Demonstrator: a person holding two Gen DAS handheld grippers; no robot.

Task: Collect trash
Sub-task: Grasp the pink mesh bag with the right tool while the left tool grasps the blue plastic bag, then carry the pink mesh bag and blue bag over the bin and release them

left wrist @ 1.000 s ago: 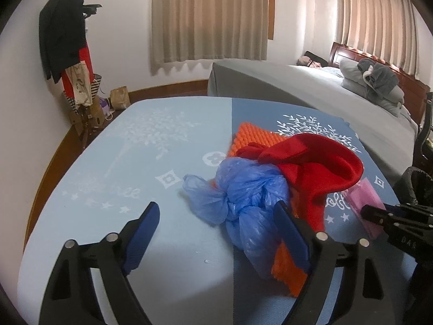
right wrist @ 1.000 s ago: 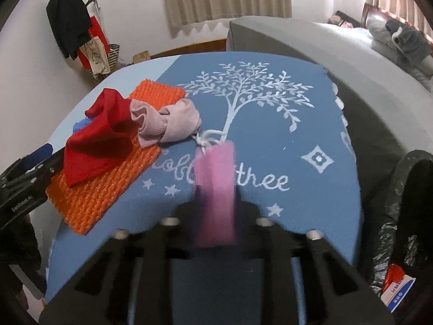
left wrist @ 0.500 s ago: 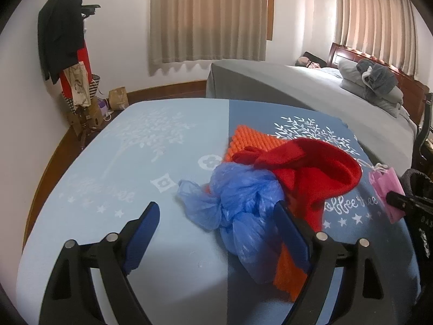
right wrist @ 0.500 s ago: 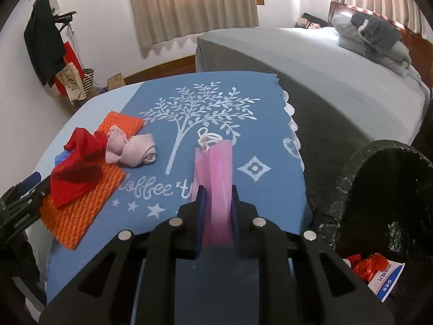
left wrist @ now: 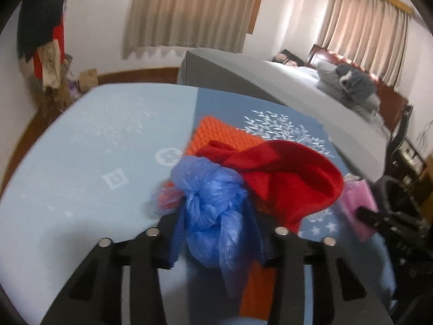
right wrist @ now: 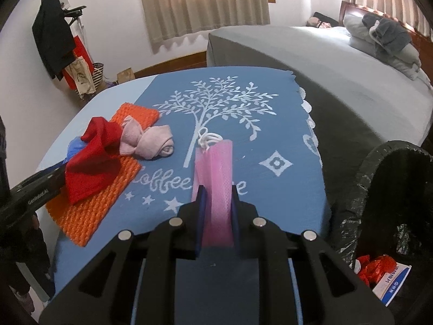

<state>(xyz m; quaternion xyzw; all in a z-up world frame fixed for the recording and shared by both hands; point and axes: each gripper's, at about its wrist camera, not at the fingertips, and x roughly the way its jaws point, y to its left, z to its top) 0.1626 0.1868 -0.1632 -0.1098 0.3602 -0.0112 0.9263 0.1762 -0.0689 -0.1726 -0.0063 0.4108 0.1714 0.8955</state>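
Observation:
My left gripper is shut on a crumpled blue plastic bag, which rests against a red cloth on an orange mat. My right gripper is shut on a pink mesh bag with a white cord and holds it above the blue tablecloth. The pink bag also shows in the left wrist view. A black-lined trash bin stands at the right of the table, with red wrappers and a small box inside.
A rolled pink sock lies on the orange mat beside the red cloth. A grey bed lies behind the table. A coat rack with bags stands at the far left wall.
My left gripper has closed on the blue plastic bag. My right gripper has drawn the pink bag back toward the table's front right, near the bin.

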